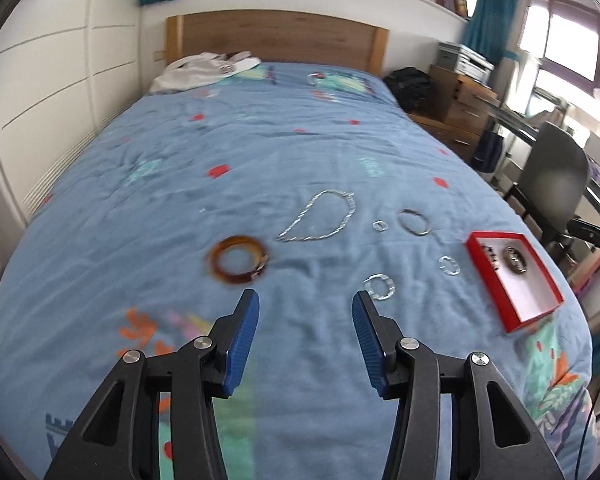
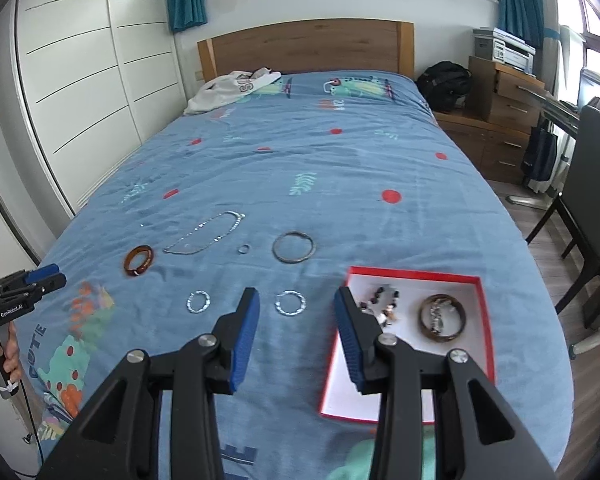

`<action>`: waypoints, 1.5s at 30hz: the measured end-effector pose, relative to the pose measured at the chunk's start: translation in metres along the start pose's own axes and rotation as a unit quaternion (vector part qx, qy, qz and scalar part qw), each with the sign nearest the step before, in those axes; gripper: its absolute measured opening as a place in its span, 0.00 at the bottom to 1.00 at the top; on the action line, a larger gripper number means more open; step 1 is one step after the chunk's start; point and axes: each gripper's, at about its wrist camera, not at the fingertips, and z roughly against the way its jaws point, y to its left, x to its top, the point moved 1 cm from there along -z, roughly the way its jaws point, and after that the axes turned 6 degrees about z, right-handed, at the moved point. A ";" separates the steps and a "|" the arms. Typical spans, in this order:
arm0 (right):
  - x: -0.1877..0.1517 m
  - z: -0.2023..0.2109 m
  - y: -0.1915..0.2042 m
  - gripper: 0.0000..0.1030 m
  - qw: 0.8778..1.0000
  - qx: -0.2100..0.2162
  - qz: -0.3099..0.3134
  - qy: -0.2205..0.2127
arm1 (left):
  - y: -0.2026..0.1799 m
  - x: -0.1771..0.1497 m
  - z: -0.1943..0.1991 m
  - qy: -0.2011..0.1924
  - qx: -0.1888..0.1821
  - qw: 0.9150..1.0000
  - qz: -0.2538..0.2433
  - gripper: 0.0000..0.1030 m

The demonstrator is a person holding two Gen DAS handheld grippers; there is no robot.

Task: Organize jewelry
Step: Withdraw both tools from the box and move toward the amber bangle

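Observation:
Jewelry lies spread on a blue bedspread [image 2: 340,184]. An amber bangle [image 1: 238,264] [image 2: 139,265] sits left of a silver chain [image 1: 320,216] [image 2: 208,234]. Further right come a tiny ring [image 2: 243,249] and a thin metal bangle [image 1: 414,222] [image 2: 293,247]. Two sparkly silver rings [image 2: 198,302] [image 2: 290,303] lie nearer. A red box [image 1: 496,234] [image 2: 412,270] holds a beaded bracelet [image 2: 380,304] and a dark bangle [image 2: 443,317]. My left gripper [image 1: 305,300] [image 2: 56,274] hovers open and empty above the bed. My right gripper [image 2: 297,296] is open and empty too, just left of the box.
A white garment [image 2: 228,88] lies by the wooden headboard [image 2: 308,44]. White wardrobe doors [image 2: 80,80] line the left side. A chair [image 2: 592,184], wooden drawers [image 2: 504,120] and a black bag [image 2: 444,76] stand to the right. A hand [image 2: 0,356] holds the left gripper's handle.

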 end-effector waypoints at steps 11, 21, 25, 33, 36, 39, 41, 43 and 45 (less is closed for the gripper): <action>-0.011 -0.041 0.020 0.36 1.000 0.025 -0.008 0.010 | 0.033 -0.015 -0.029 0.020 0.013 0.999 0.026 0.47; -0.026 -0.086 0.034 0.36 0.998 0.043 -0.019 0.030 | 0.046 -0.012 -0.058 0.034 0.015 0.999 0.035 0.49; -0.035 -0.101 0.039 0.37 0.998 0.050 -0.021 0.044 | 0.048 -0.017 -0.069 0.044 0.016 0.998 0.039 0.50; -0.045 -0.116 0.035 0.37 0.997 0.048 -0.034 0.052 | 0.054 -0.023 -0.082 0.054 0.020 0.997 0.046 0.53; -0.047 -0.121 0.035 0.37 0.997 0.049 -0.039 0.054 | 0.057 -0.024 -0.085 0.056 0.025 0.997 0.045 0.55; -0.049 -0.126 0.035 0.37 0.996 0.050 -0.042 0.054 | 0.059 -0.023 -0.090 0.059 0.025 0.997 0.046 0.56; -0.049 -0.129 0.035 0.36 0.996 0.050 -0.044 0.053 | 0.060 -0.023 -0.092 0.060 0.027 0.997 0.047 0.57; -0.050 -0.132 0.035 0.37 0.996 0.050 -0.045 0.053 | 0.061 -0.022 -0.095 0.060 0.027 0.997 0.048 0.58; -0.051 -0.135 0.035 0.37 0.996 0.051 -0.046 0.054 | 0.063 -0.022 -0.099 0.061 0.028 0.996 0.050 0.60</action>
